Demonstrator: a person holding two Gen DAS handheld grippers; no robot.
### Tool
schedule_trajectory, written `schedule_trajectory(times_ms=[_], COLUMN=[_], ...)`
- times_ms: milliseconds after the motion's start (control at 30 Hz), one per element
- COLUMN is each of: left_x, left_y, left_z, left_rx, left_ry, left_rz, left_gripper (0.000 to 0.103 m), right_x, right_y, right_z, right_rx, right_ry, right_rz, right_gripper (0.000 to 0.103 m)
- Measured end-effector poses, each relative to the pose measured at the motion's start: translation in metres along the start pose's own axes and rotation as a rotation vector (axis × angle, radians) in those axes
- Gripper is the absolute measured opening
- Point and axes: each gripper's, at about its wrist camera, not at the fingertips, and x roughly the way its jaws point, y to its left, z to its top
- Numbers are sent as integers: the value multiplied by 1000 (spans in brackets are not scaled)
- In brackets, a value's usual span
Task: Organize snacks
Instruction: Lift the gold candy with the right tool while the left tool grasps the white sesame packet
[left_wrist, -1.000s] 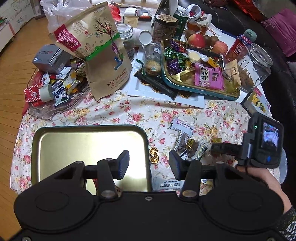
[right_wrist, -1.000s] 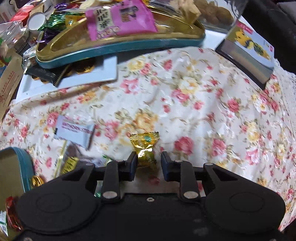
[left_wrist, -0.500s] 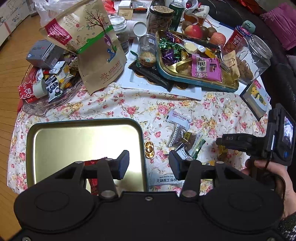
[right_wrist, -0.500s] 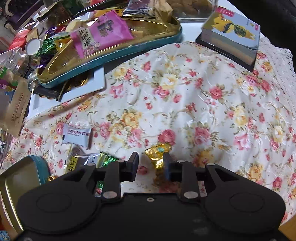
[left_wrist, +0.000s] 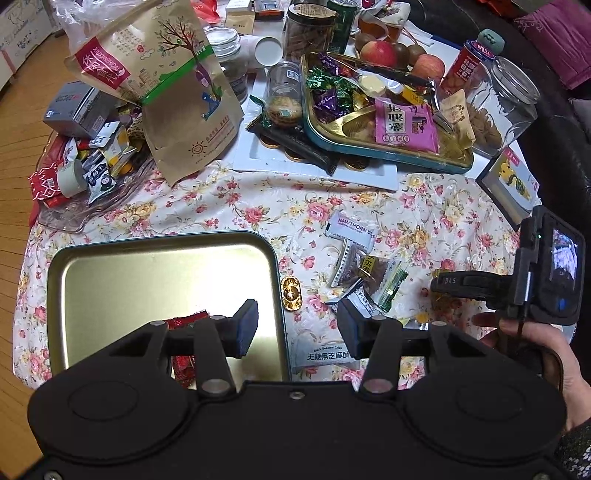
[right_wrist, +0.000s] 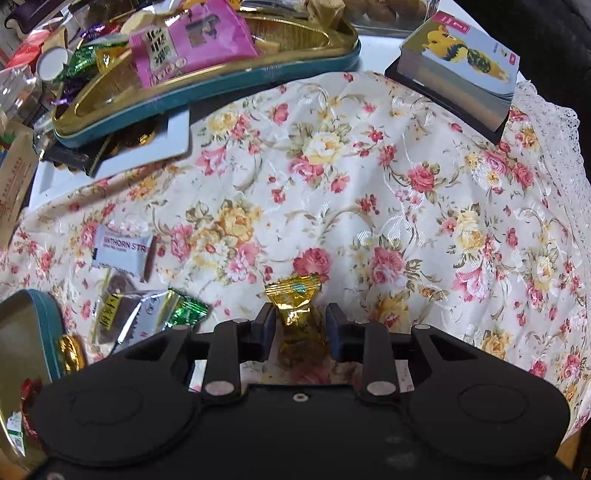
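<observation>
A gold-wrapped candy lies on the floral cloth between the fingers of my right gripper; the jaws stand a little apart on either side of it. My left gripper is open and empty above the right rim of a gold tin tray, which holds a red-wrapped candy. Loose snacks lie right of the tray: a gold ingot candy, a white hawthorn strip packet and a small pile of packets. The right gripper also shows in the left wrist view.
A teal-rimmed gold tray full of candies and a pink packet sits at the back. A brown paper bag, jars, apples, a glass dish of packets and a card box crowd the table's back and sides.
My right gripper has shifted so the gold candy sits centred between its fingers. My left gripper has drawn back a little; more of the tray and the red candy show.
</observation>
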Motion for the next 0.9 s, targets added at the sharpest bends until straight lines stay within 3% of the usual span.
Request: schedule_trajectory(times_ms=[467,600,767,900], left_x=[8,16,27,38], left_y=[-17,-25,-35,-46], left_z=[-3,-5,-10,-17], left_rx=[41,68,98,137], left_ry=[2,19,49,82], left_rz=[-52,-50,-56,-47], left_gripper=[56,55,56,55], right_x=[4,-2,-40,-95], right_y=[9,7,-5,-14], right_z=[-4,-8,-13,-16], right_rx=[-60,-58,1,46], right_ry=[-10,15,-11,-108], right_rz=[-27,-21,54,131], right_gripper=[27,21,20,20])
